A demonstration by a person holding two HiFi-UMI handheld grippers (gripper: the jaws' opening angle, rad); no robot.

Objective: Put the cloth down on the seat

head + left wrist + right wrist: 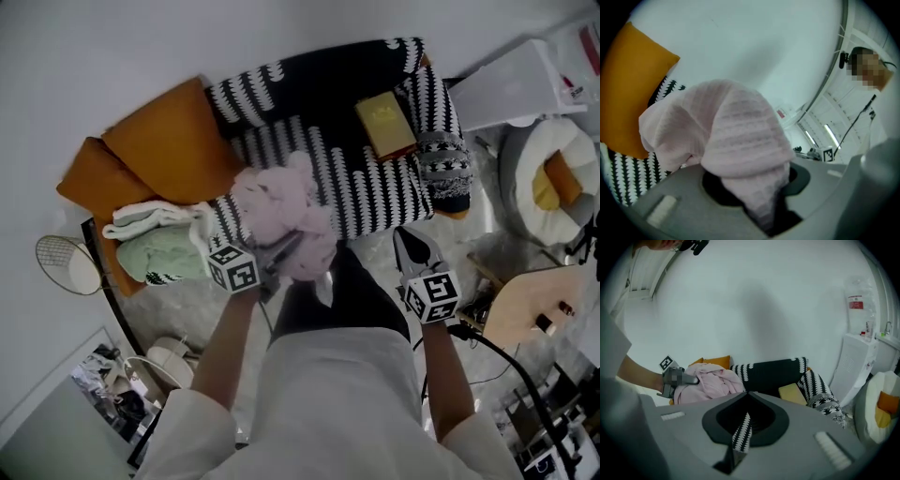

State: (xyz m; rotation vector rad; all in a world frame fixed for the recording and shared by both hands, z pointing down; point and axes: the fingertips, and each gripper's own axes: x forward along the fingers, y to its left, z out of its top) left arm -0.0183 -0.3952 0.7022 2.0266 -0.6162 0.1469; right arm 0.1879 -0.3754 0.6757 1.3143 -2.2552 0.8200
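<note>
The left tool (pixel 281 255) was clamped on the pink cloth (pixel 281 202). In the left gripper view a fold of the cloth (pixel 736 131) ran down into the jaws of that tool (pixel 759 199), and the rest rose out of them and flopped over toward the orange cushion (pixel 633 89).

From the head view the cloth was a crumpled bunch rather than a flat sheet. Its longer run lay diagonally, from the tool up and left over the front of the seat (pixel 370 183). The seat was covered by a black-and-white patterned throw (pixel 309 80). Whether the bunch touched the seat could not be told. In the right gripper view the cloth (pixel 712 383) sat in front of the cushions.

The right tool (pixel 408 242) stood well apart from the cloth, by the seat's right front corner. Its jaws met at the tips (pixel 747 397) with nothing gripped, and a sliver of the throw showed through the gap behind them.

A yellow book (pixel 386 122) lay on the right of the seat. Folded white and green clothes (pixel 159 239) lay at its left end, below two orange cushions (pixel 169 141).
</note>
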